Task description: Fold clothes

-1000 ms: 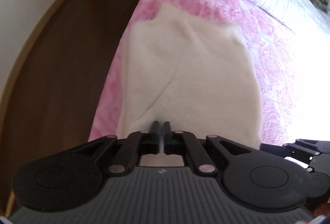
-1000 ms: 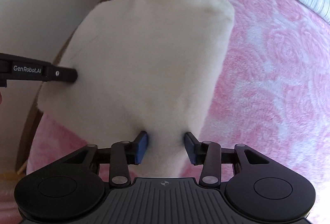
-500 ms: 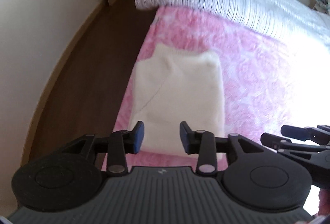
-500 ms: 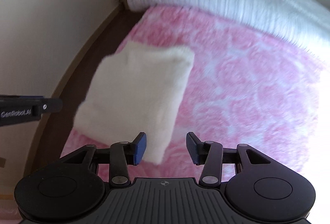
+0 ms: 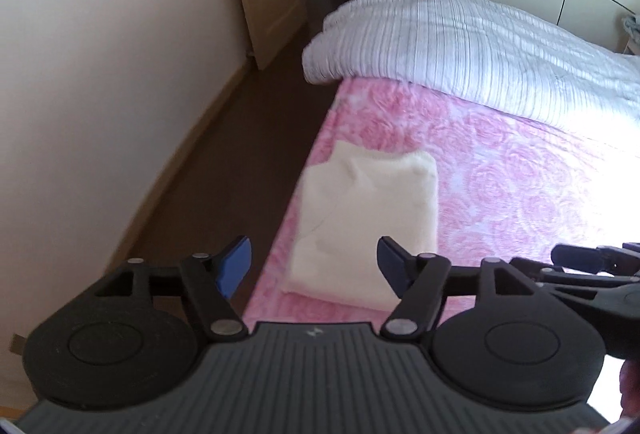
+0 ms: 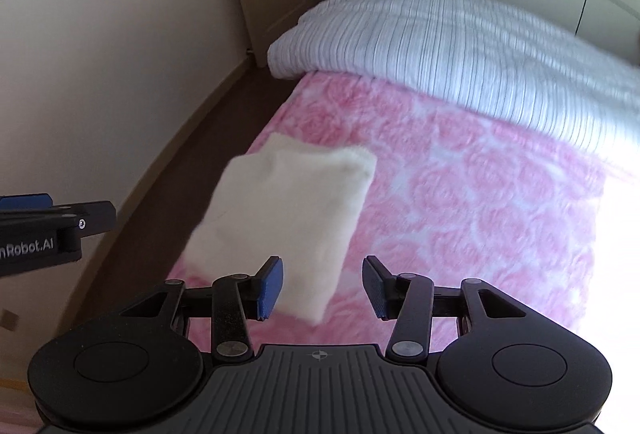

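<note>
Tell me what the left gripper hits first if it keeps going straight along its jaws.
Most likely the folded cream garment lying near the edge of the pink bedspread. The left gripper, jaws opening with nothing between them, points down at it; depth is hard to judge.

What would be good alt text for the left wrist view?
A folded cream garment lies near the edge of a pink floral bedspread, below the empty left gripper, whose jaws are opening. A striped white duvet lies beyond.

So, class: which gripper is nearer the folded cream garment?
Left, probably. The left gripper, fingers opening and empty, faces the garment squarely; the right gripper sits off to its right.
</note>
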A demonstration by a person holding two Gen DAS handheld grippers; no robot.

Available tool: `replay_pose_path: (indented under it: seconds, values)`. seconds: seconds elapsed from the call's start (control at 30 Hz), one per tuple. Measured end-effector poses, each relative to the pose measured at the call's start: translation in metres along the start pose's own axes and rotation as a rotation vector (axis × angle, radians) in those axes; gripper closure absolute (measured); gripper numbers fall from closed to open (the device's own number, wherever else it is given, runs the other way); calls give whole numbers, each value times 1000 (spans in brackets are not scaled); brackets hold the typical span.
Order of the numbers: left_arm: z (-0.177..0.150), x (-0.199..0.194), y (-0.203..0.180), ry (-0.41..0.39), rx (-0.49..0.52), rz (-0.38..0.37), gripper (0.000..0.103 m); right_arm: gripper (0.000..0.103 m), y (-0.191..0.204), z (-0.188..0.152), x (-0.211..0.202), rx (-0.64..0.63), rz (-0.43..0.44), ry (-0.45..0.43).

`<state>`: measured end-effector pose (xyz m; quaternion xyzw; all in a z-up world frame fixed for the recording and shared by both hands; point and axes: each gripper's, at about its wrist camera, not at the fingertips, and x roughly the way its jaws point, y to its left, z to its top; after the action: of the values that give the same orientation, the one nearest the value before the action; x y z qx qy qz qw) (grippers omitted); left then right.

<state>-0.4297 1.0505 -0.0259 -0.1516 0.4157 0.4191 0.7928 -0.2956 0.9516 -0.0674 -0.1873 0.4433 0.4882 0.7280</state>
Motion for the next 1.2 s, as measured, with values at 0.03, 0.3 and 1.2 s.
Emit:
replay_pose_path:
  seconds: [0.03,0.3,1.2]
  values:
    - [-1,0,1,0,-5,-7,36,55,-1,-1,-2,8,5,13]
    - [-18,4,-2,58,1,-39,37,55,-1,-18,0,29,6,104]
    - [-64,23,-30,185,2,-41,37,55,-18,-54,15,-2,-32,227]
